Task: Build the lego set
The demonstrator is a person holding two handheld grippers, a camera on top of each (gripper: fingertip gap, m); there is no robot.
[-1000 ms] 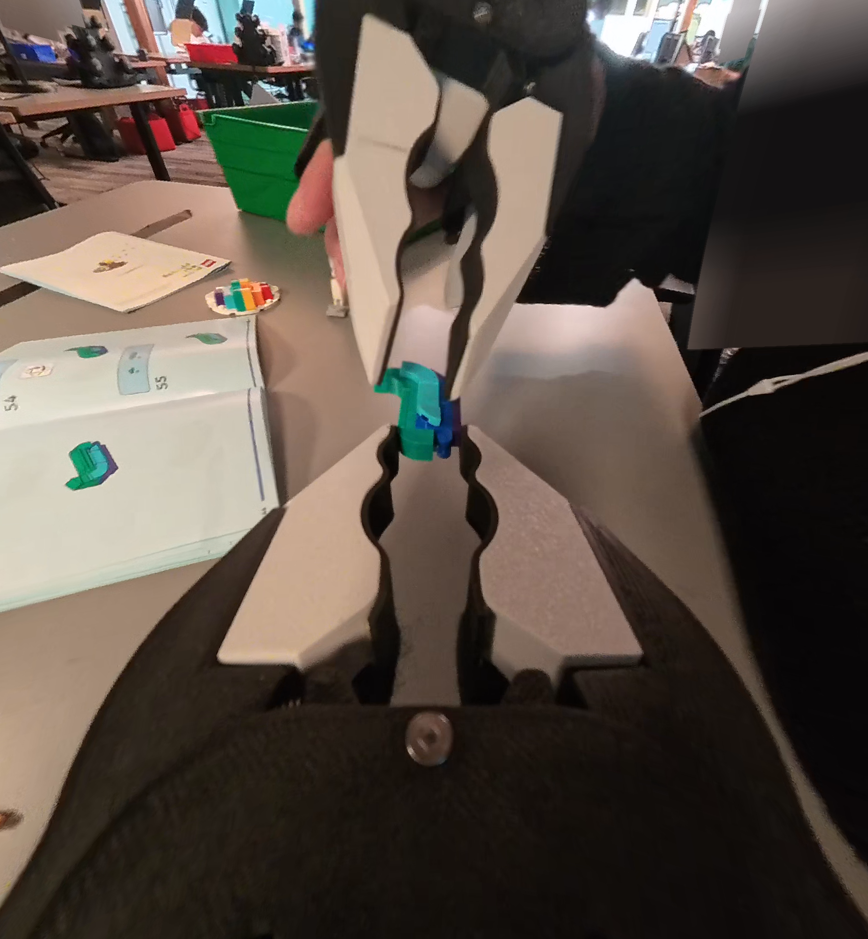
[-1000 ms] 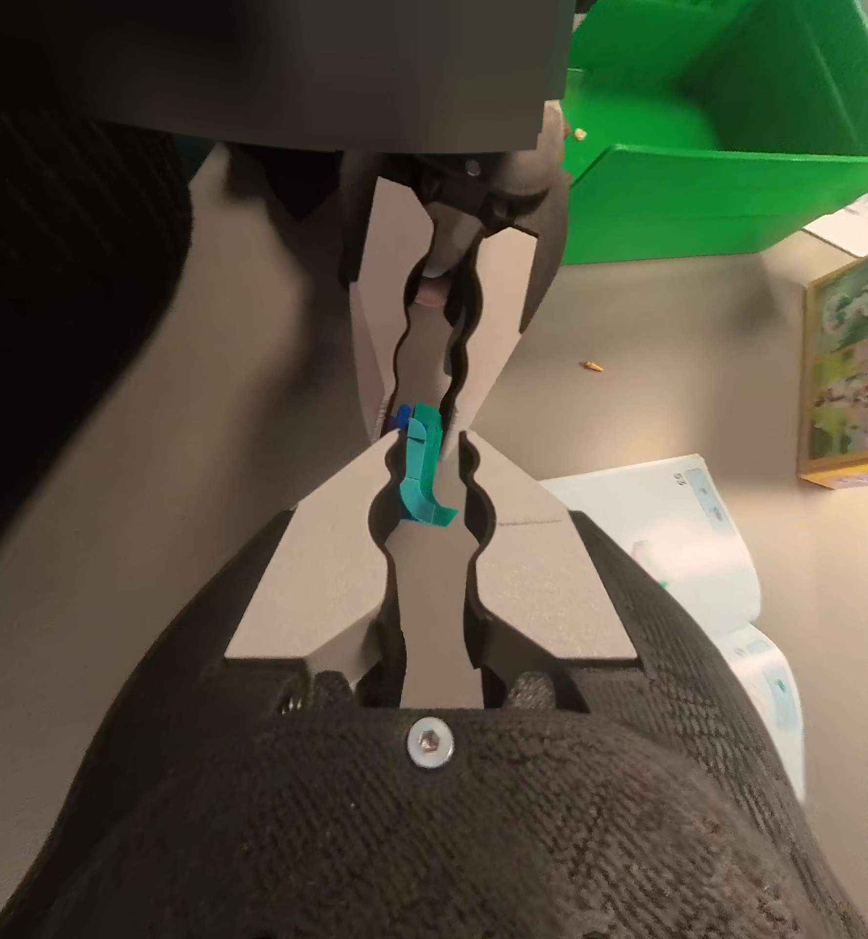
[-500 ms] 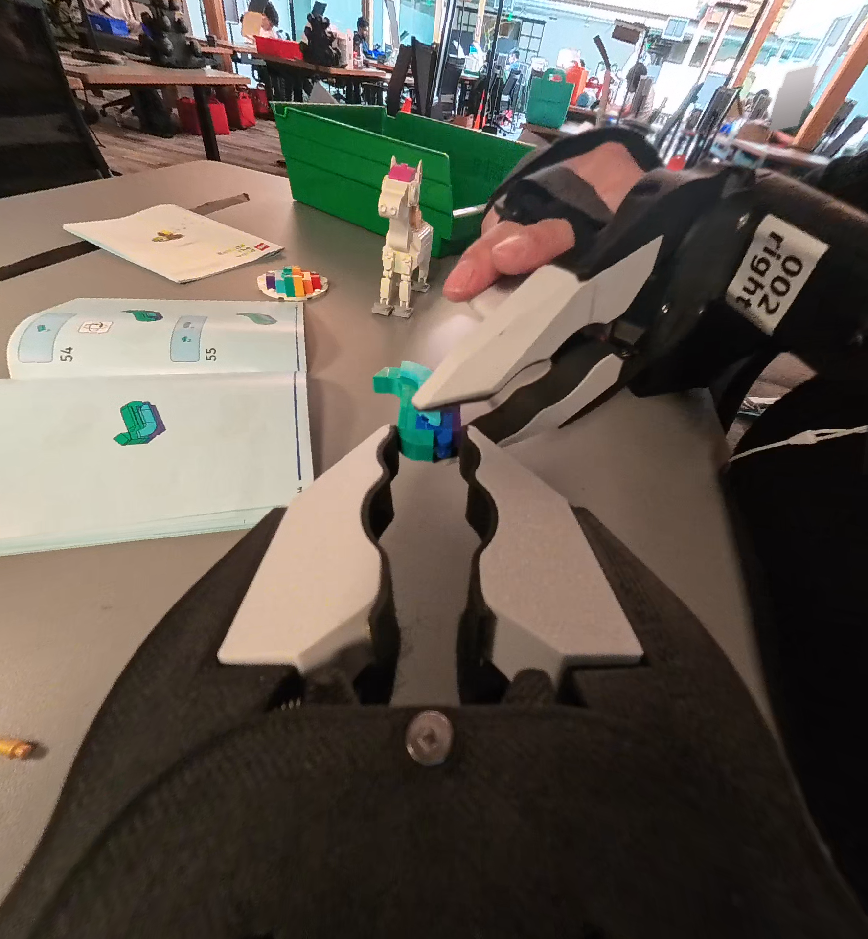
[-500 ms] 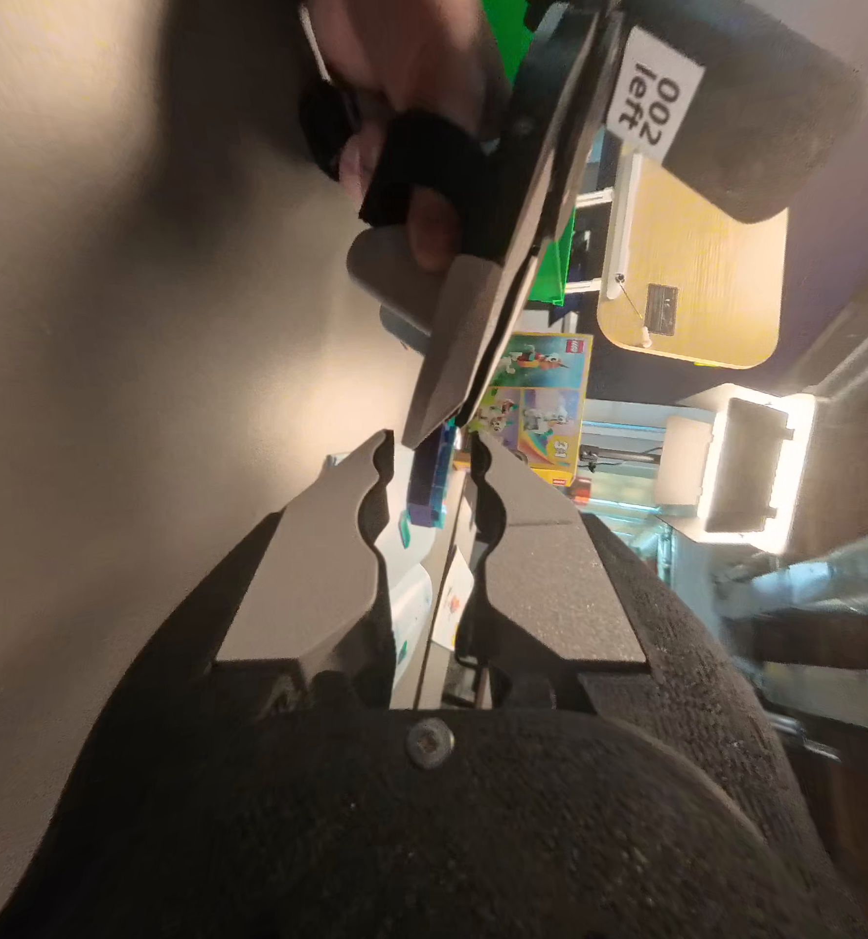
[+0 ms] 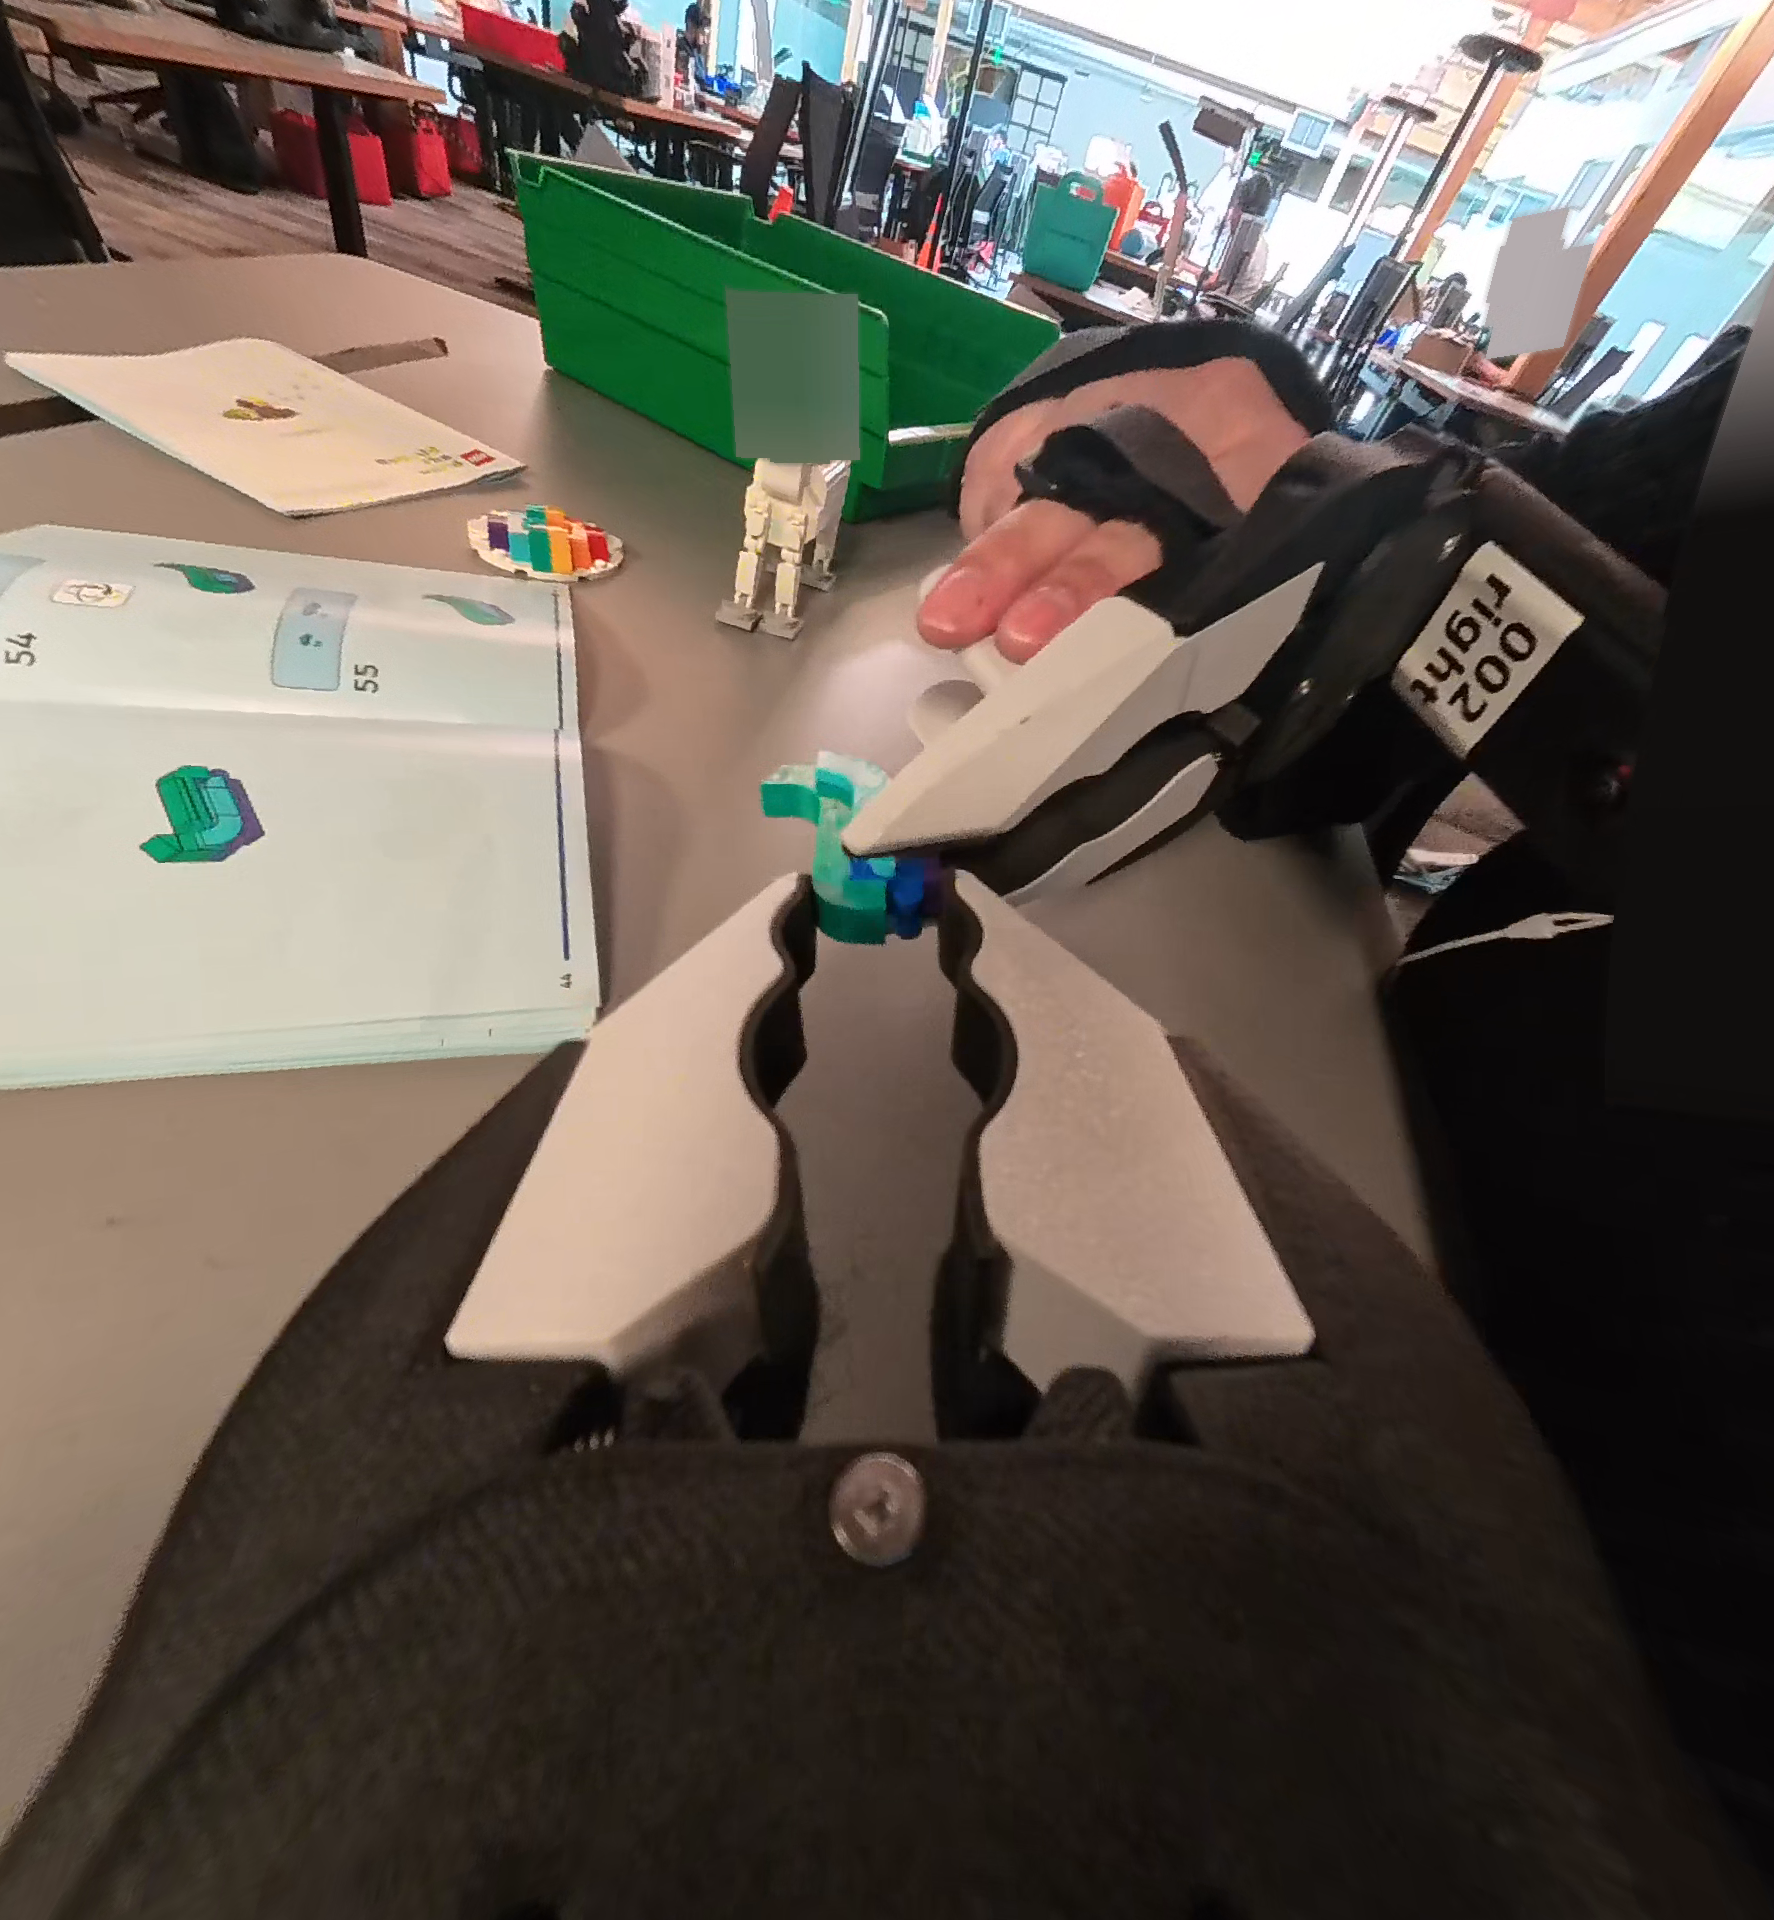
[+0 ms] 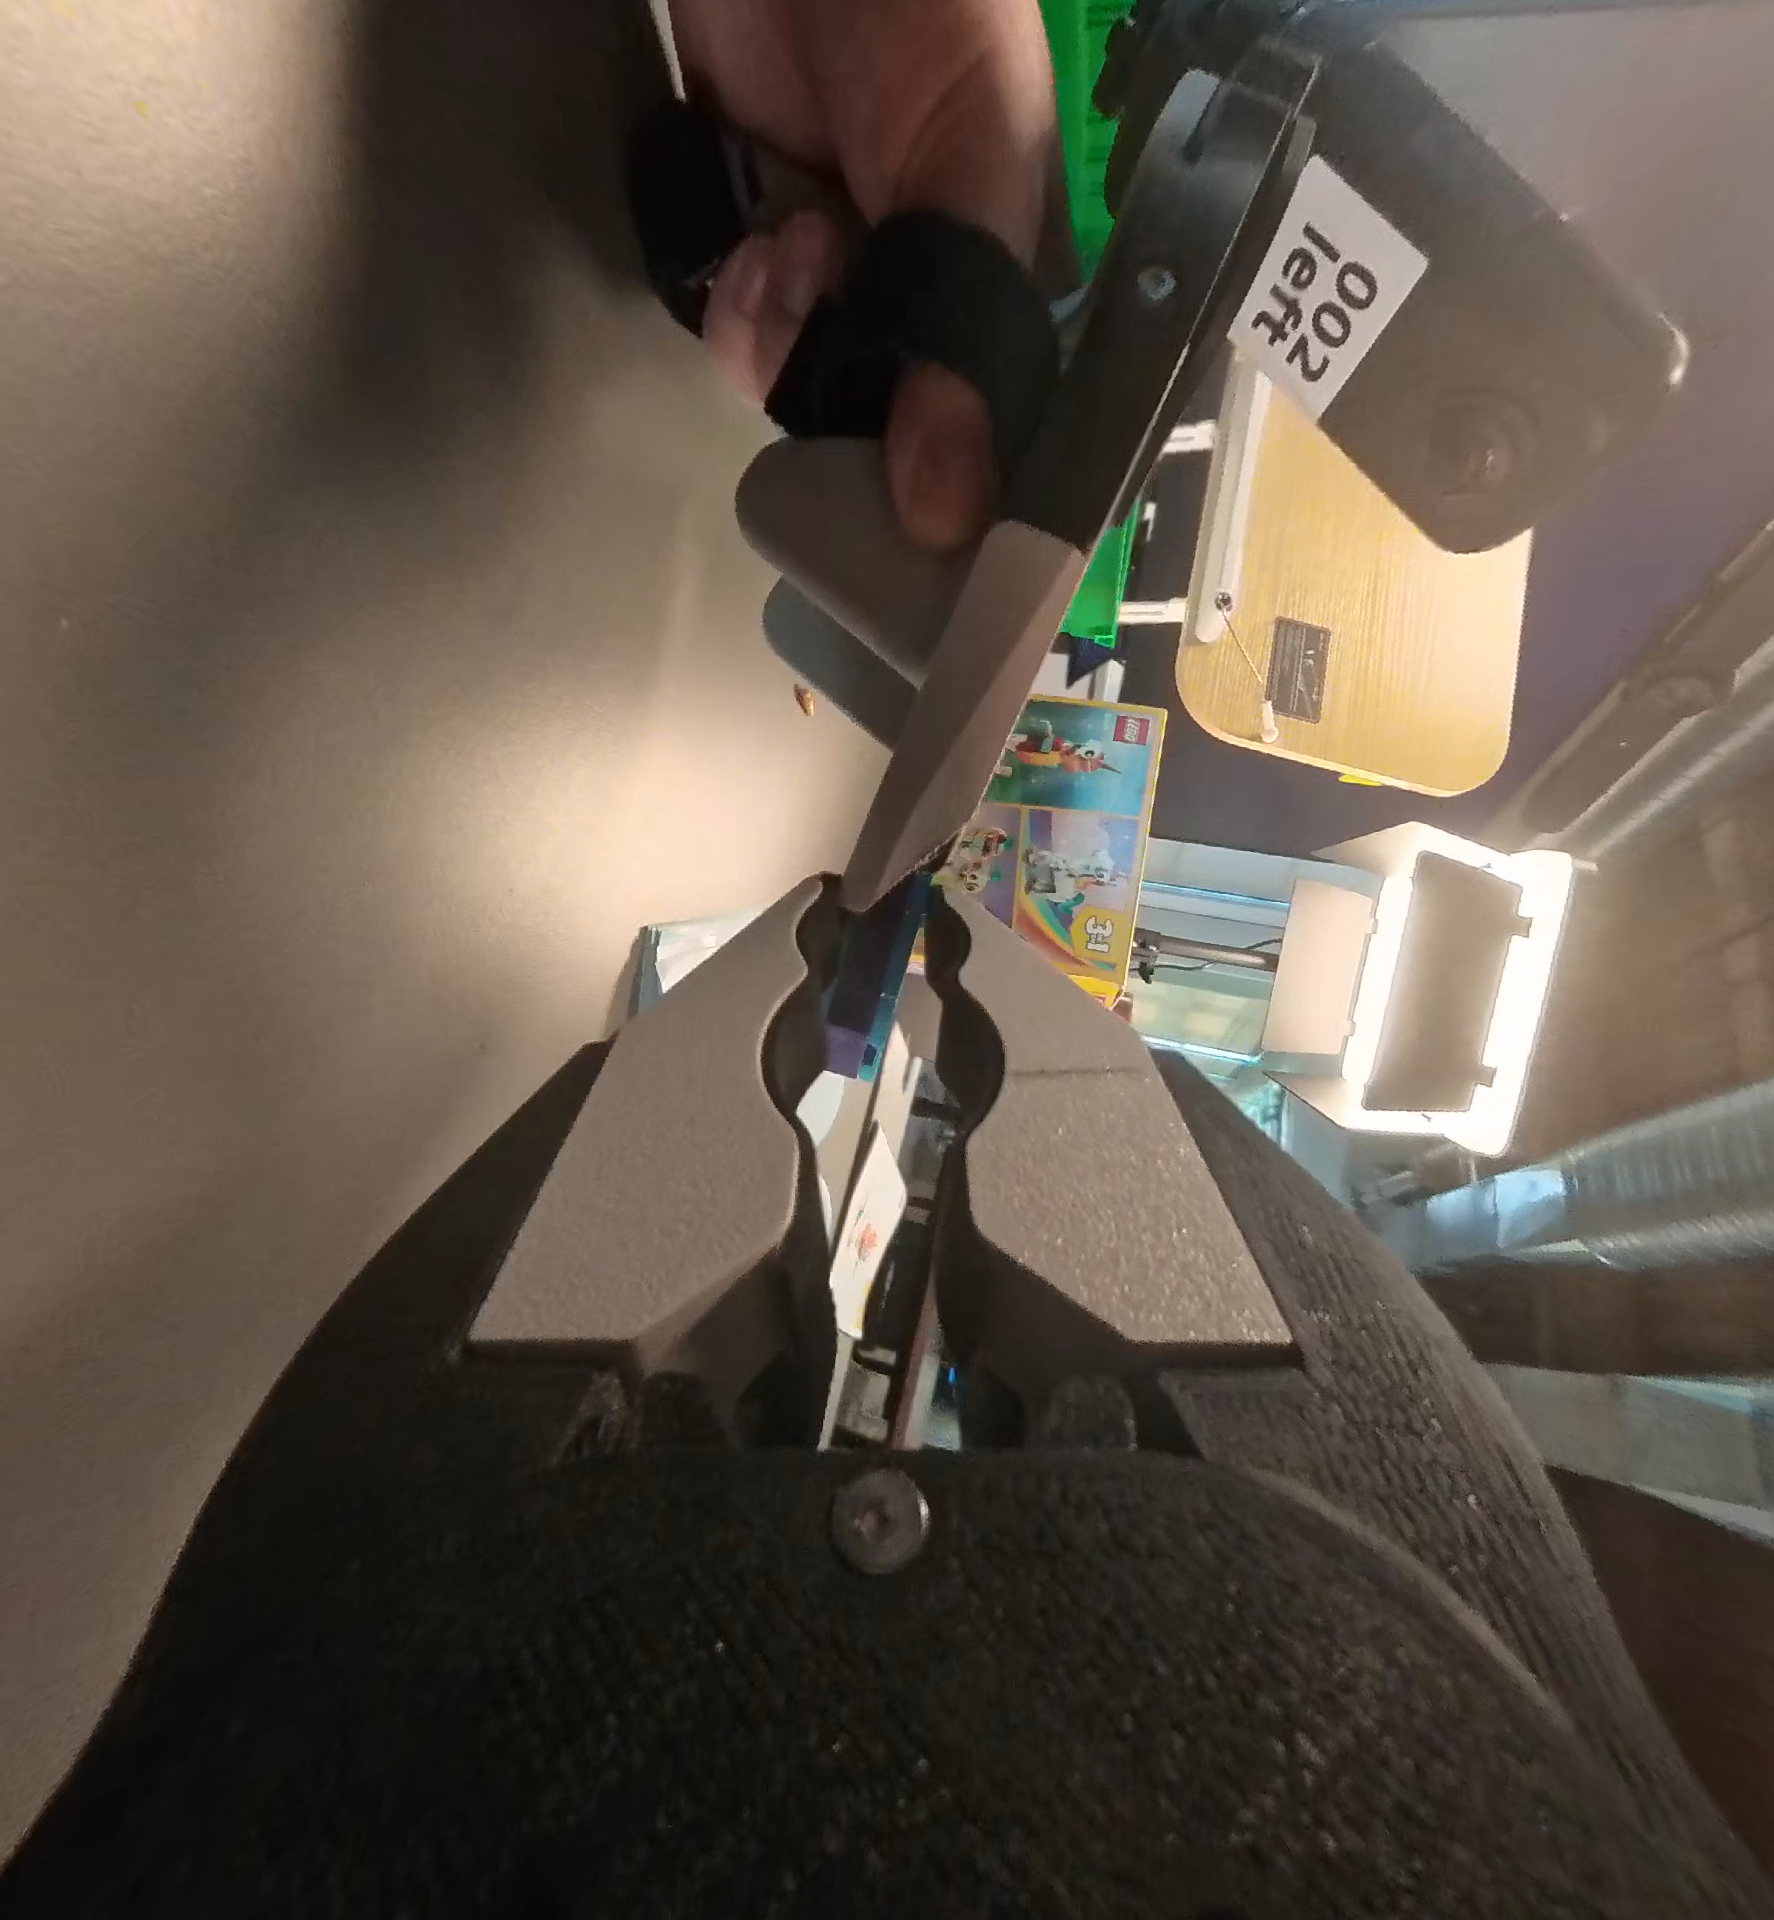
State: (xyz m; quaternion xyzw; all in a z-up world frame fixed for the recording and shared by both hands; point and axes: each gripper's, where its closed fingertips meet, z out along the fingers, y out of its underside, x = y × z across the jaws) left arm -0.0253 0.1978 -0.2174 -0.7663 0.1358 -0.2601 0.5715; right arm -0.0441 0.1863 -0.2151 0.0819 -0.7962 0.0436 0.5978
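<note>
The left gripper is closed on a small brick assembly of teal, blue and purple pieces, holding it at its fingertips above the grey worktop. A second ago the right gripper came at it from straight ahead, tip to tip; it has since swung round to the side and now lies flat, reaching in from the right with its tips against the blue and purple end of the assembly. In the right wrist view the assembly sits between that gripper's fingers, which stand partly open; whether they actually pinch it I cannot tell, since the left gripper's finger crosses in front.

The turn suggests a re-grip or a pressing move: the right gripper looks set to squeeze the pieces together or take hold from a new face, so the current step of the open instruction booklet is probably nearly done.

Further back stand a white brick figure, a round plate of coloured pieces, a second booklet and a green bin.
</note>
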